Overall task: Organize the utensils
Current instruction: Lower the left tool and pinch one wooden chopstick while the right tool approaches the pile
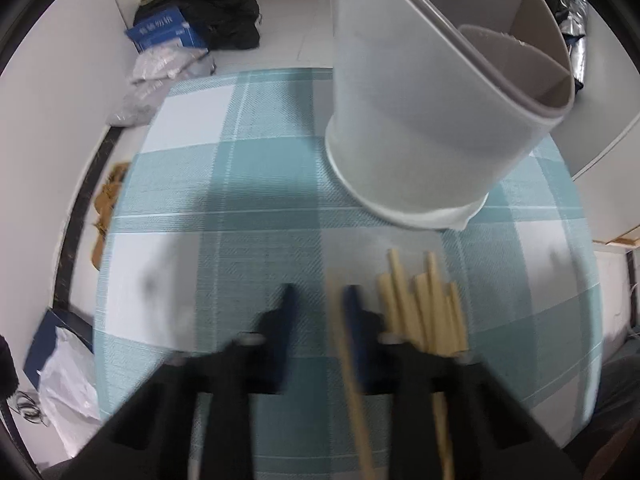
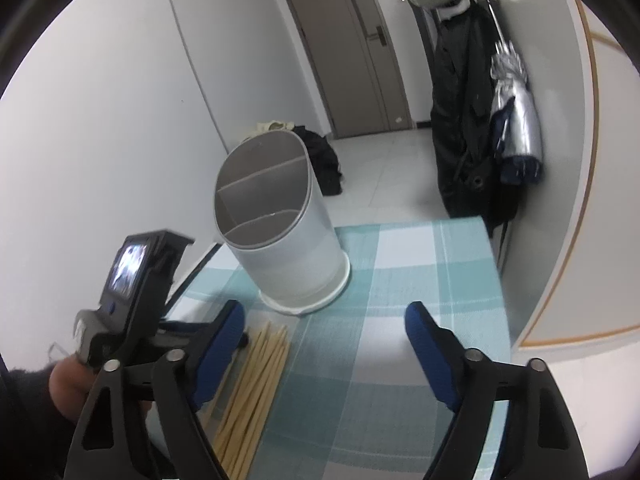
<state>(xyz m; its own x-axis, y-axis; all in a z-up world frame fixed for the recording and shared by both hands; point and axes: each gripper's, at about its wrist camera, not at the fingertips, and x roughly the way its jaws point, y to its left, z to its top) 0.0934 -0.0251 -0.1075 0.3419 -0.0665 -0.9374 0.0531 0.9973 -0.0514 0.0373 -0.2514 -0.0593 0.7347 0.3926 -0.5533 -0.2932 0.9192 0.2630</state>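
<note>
My left gripper (image 1: 319, 300) points steeply down at the table (image 1: 240, 200). Its fingers stand apart in this blurred view. One chopstick (image 1: 348, 360) lies between them, close against the finger on the pile's side, but I do not see both pads pressing on it. The pile of chopsticks (image 1: 424, 304) lies flat just beside that finger. Its long axis runs nearly along my fingers, toward the white holder (image 1: 420, 120), which stands upright beyond. The holder's compartments look empty as far as I can see.

My right gripper (image 2: 326, 312) has its fingers wide apart with nothing between them. The pile is at its left side. I judge that the left hand is nearer, so the pick belongs to it.
</note>
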